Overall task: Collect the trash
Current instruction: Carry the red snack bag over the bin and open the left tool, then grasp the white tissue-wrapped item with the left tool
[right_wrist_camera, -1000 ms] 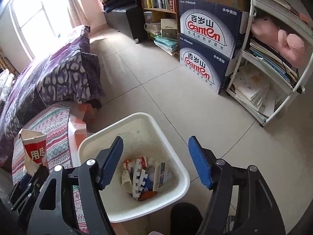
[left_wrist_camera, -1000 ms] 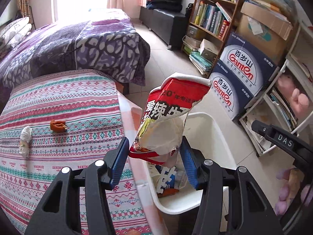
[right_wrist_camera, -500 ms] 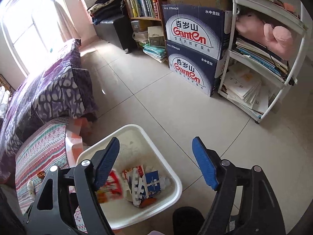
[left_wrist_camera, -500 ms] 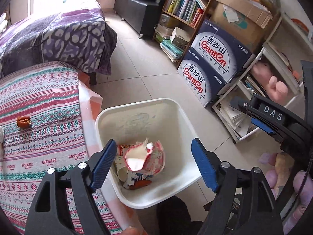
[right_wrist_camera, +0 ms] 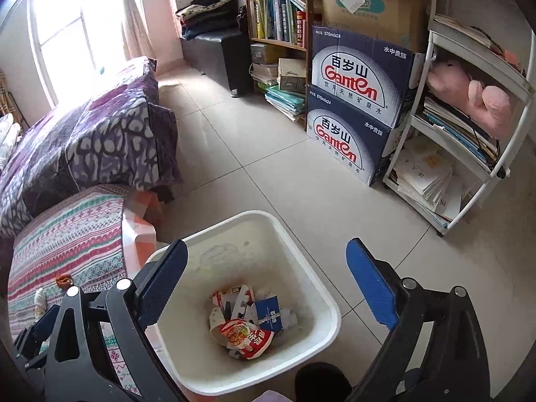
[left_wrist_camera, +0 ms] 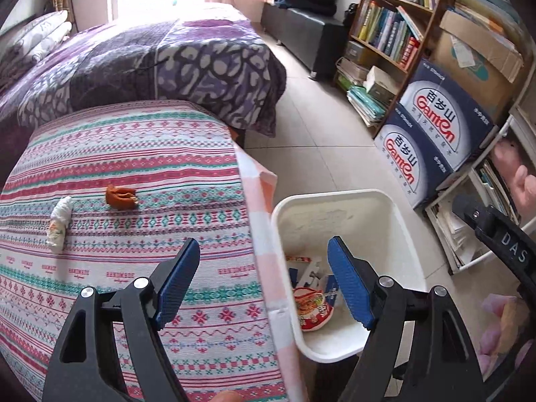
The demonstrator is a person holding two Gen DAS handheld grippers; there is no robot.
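The tissue point(left_wrist_camera: 59, 222) and peel point(left_wrist_camera: 121, 196) lie on the desk point(left_wrist_camera: 140, 154), tissue lengthwise away from me, peel crosswise, and with my left tool point(left_wrist_camera: 263, 281) and right tool point(right_wrist_camera: 266, 279) both released and empty, a shallow pinch could snag cloth or miss the bin point(left_wrist_camera: 407, 234).

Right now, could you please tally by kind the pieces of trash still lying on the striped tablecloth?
Orange peel scrap: 1
Crumpled white tissue: 1
Total: 2 on the striped tablecloth
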